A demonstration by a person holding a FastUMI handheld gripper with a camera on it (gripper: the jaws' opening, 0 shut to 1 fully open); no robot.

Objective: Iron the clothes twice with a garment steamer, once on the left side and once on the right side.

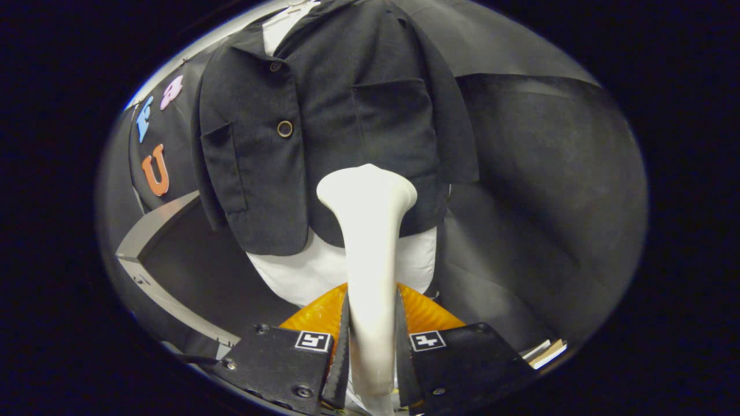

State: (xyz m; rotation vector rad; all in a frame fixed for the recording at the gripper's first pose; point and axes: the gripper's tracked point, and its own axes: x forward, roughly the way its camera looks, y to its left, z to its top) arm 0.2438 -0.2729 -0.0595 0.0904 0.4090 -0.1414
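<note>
A dark short jacket [324, 133] with round buttons hangs upright over a white garment [300, 277] on a form straight ahead. A cream-white garment steamer [370, 242] runs up between my fingers, and its flared head sits against the jacket's lower hem, on the right-hand panel under the chest pocket. My gripper [372, 338] is shut on the steamer's handle, both fingers pressing its sides. An orange base [425, 312] shows just behind the fingers under the form.
A grey metal frame rail [167, 225] runs along the left below the jacket. Black cloth walls [549, 185] hang on the right and behind. Some white and tan cards [546, 352] lie low at the right.
</note>
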